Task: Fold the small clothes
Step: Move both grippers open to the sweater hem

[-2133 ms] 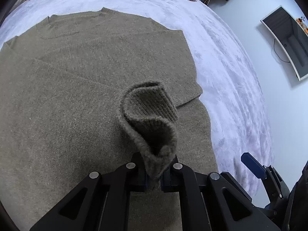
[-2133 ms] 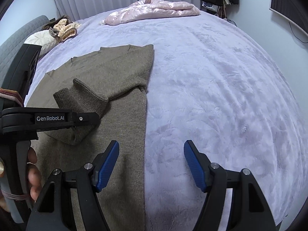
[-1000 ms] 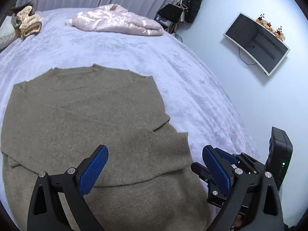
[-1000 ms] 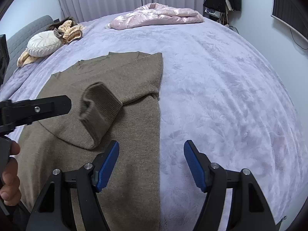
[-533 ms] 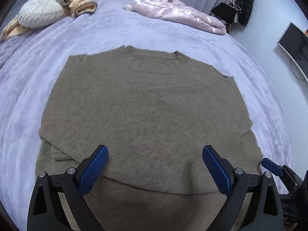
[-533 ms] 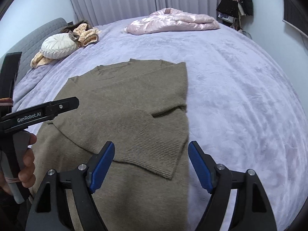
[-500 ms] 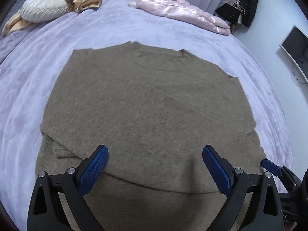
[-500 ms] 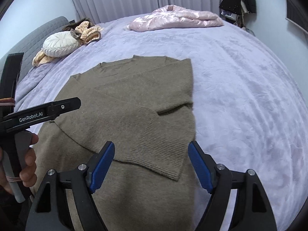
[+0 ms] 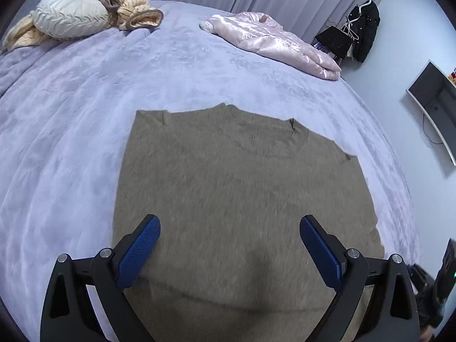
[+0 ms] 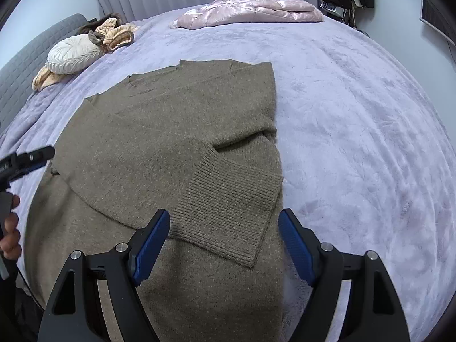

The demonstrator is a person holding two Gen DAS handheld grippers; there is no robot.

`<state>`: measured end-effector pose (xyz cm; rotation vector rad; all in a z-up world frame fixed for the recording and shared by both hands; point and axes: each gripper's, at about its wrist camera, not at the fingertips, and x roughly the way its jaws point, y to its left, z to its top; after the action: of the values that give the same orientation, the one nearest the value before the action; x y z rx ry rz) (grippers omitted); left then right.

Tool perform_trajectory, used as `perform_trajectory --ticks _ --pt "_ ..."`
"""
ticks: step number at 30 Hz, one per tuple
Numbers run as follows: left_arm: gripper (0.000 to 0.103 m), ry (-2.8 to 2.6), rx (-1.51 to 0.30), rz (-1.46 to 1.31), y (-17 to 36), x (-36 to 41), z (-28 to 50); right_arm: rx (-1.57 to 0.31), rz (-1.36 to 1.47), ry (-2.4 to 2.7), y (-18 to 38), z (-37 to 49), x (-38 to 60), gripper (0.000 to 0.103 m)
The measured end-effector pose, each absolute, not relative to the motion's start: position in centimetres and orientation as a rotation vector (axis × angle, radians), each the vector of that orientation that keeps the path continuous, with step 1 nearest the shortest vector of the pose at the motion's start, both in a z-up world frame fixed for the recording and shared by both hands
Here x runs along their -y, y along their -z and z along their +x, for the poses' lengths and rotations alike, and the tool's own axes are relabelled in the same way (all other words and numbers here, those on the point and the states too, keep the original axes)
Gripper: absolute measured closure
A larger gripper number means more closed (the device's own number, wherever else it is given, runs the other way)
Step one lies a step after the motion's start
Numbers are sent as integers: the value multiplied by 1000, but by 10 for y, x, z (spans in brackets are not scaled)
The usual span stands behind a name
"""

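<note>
Lying flat on the lilac plush bedspread (image 9: 71, 131), the olive knit sweater (image 9: 236, 188) is seen with both sleeves folded across the body, ribbed cuff (image 10: 230, 208) on top near its right edge. Loads of bare blanket is left to the right of that edge. Both tools are spread wide, nothing gripped: left gripper (image 9: 229, 252) is held over the lower body, right gripper (image 10: 223, 242) just short of the cuff. A pink puffer jacket (image 10: 250, 10) and round cream pillow (image 9: 69, 20) are parked well apart at the far side.
</note>
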<state>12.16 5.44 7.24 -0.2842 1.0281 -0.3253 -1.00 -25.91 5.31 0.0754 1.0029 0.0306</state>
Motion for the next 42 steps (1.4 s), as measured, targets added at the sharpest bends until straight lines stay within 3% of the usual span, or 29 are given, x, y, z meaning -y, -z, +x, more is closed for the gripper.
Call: perform_trajectory --ticks 5,9,18,25,42 --pt "5 272 -1175 -391 -24 -68 201 -1008 20 -41 -58 -9 245 22" --pt "5 244 -1179 -327 -16 -63 203 -1026 20 -21 -57 -10 248 22" --pt "5 289 -1055 -156 -66 -38 78 -988 -2 -87 -68 -4 217 22" --pt "5 277 -1083 31 -45 -5 2 -1066 -46 -151 -31 -10 182 22" --pt "1 259 -1034 89 -25 -7 -92 -991 -144 -142 -14 -96 188 19"
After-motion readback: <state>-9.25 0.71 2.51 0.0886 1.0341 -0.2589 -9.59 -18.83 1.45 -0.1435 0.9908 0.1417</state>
